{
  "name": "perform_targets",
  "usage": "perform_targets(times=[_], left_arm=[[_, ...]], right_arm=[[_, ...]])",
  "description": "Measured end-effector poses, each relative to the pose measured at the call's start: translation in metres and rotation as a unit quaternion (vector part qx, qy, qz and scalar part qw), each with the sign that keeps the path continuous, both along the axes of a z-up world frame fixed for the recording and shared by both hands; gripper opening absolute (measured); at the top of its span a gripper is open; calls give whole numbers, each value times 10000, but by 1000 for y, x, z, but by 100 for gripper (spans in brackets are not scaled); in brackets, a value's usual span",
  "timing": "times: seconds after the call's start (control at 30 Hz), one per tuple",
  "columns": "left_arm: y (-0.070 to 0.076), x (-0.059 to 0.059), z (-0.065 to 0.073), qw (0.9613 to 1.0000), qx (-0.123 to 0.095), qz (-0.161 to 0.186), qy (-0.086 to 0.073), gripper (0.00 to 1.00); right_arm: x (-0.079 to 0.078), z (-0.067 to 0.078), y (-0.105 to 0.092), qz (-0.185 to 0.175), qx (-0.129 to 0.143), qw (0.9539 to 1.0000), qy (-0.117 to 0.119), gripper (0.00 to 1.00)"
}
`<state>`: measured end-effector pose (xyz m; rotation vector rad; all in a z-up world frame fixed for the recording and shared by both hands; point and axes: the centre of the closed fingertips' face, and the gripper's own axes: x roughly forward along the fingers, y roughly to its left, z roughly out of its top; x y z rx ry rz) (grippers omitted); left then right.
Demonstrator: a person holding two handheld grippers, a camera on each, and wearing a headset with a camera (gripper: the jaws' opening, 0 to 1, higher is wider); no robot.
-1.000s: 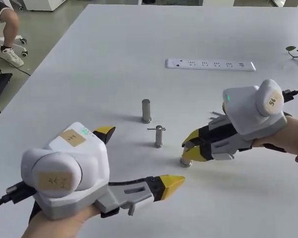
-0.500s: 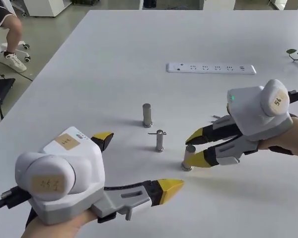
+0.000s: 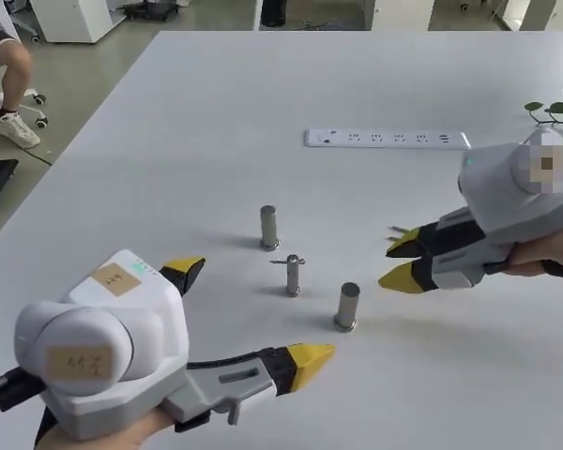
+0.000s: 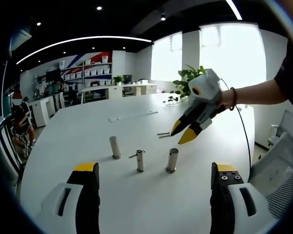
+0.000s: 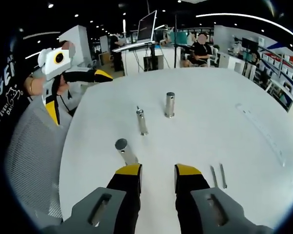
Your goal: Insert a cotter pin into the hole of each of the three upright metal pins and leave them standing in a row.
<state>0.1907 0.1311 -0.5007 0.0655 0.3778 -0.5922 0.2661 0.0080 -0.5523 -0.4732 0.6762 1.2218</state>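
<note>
In a row on the white surface (image 3: 216, 141): three upright grey metal pins (image 3: 269, 228), middle one (image 3: 293, 281) crossed by a thin cotter pin (image 3: 287, 262). Left tongs (image 3: 247, 311) spread wide, empty; right tongs (image 3: 396, 262) slightly parted, empty, two loose cotter pins (image 5: 218, 176) beside. Beyond, white power strip (image 3: 387, 139).

Bright, even light falls on the white table (image 3: 216, 112) from ceiling strips (image 4: 83, 39) and spots (image 4: 98, 8) above it. Beyond the table, a large window (image 4: 229, 53) burns out to white. Soft, pale shadows lie on the table beside the metal pins (image 3: 293, 275). The head view is sharp; both gripper views bend strongly at their edges.
</note>
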Motion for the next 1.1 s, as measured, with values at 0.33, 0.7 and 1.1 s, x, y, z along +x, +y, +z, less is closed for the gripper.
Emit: perform_targets(times=[0.33, 0.7, 1.1], left_arm=[[4, 1, -4, 10000, 27, 71, 22, 92], [6, 1, -7, 9999, 18, 102, 77, 89], [4, 3, -9, 9999, 25, 56, 91, 86]], right_arm=[[35, -16, -31, -503, -698, 9961, -207, 17], [59, -31, -45, -561, -1278, 9892, -450, 13], [81, -47, -55, -539, -1672, 9835, -442, 10]])
